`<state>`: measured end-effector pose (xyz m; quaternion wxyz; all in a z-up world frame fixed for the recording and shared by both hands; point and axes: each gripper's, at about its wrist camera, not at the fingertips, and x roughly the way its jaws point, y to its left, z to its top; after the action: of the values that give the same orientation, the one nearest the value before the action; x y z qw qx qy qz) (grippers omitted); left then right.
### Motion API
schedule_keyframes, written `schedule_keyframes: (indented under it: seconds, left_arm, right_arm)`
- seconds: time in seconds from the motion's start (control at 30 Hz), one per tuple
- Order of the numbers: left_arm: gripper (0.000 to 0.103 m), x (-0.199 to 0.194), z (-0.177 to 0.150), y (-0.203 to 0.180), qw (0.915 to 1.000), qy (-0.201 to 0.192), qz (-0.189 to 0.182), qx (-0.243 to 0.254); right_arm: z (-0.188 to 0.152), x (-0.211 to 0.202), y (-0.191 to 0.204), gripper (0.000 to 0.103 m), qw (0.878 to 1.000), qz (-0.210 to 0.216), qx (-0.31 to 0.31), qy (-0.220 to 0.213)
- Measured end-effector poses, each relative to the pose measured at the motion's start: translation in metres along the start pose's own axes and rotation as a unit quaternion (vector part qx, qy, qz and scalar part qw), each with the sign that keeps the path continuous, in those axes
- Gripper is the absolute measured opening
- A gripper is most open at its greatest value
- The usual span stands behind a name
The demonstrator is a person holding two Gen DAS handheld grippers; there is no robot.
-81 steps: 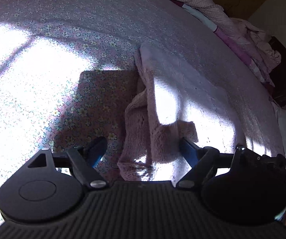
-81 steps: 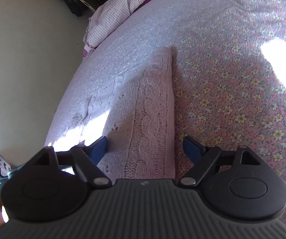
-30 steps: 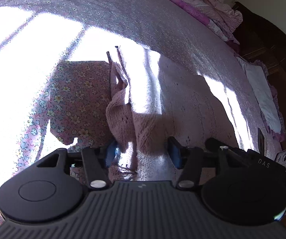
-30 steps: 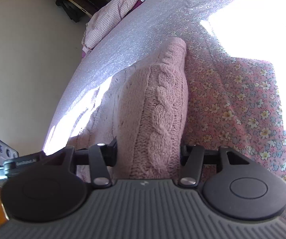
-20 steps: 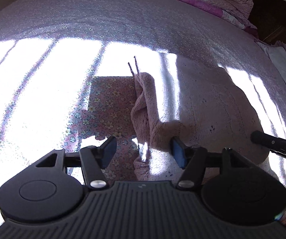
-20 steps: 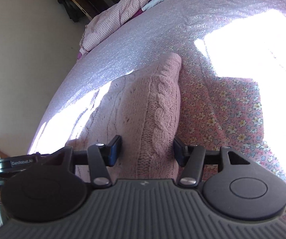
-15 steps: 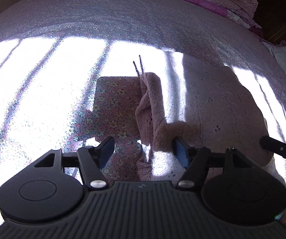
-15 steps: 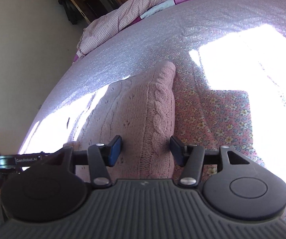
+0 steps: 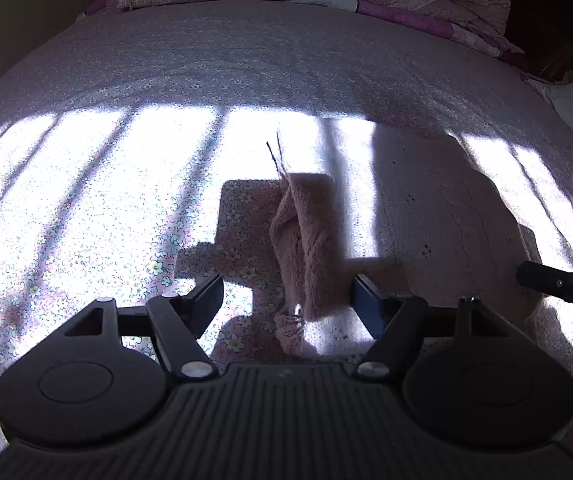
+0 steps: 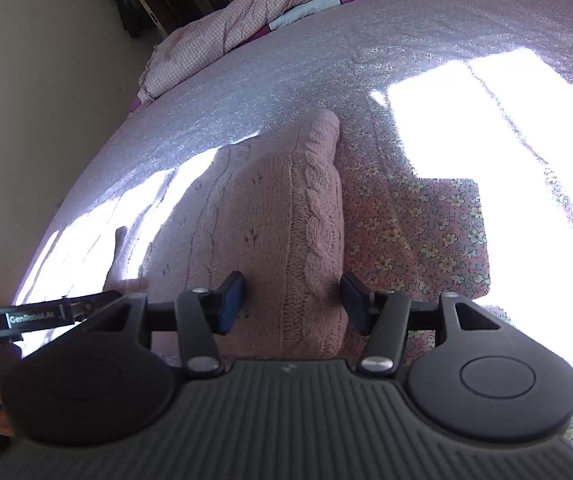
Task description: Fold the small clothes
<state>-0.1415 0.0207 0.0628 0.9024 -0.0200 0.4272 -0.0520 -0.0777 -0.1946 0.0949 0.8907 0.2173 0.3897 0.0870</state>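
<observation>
Both grippers spread over the pink cable-knit sweater [image 10: 286, 216] on the floral-print bedsheet [image 9: 246, 64].

Left gripper [image 9: 288, 294] — jaws wide, bunched sweater edge between the fingers, not pinched. Right gripper [image 10: 292, 300] — jaws wide, straddling the cable-knit fold, no grip. Sweater lies partly folded in sun stripes; crumpled pink checked quilt [image 10: 222, 28] at the far bed edge.

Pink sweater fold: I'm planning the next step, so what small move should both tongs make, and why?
Probably lift both tongs away. The left tongs and right tongs stand open, gripping nothing, and the pink sweater lies doubled over on the floral bedsheet.
</observation>
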Motion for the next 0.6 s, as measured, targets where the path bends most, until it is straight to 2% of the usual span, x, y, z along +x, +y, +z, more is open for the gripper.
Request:
schedule_keyframes:
  seconds: [0.27, 0.37, 0.6]
  left_arm:
    - [0.077, -0.028, -0.016, -0.016, 0.9997, -0.002, 0.025, 0.0]
    - [0.077, -0.03, -0.024, -0.023, 0.9994, 0.009, 0.032, -0.005]
    - [0.077, -0.029, -0.037, -0.039, 0.9993, 0.009, 0.038, 0.0]
  right_arm:
    - [-0.007, -0.025, 0.022, 0.062, 0.999, -0.007, -0.022, -0.029]
    - [-0.013, -0.032, 0.03, 0.073, 0.999, -0.012, -0.031, -0.032]
    - [-0.025, -0.042, 0.047, 0.073, 0.998, -0.023, -0.049, -0.019]
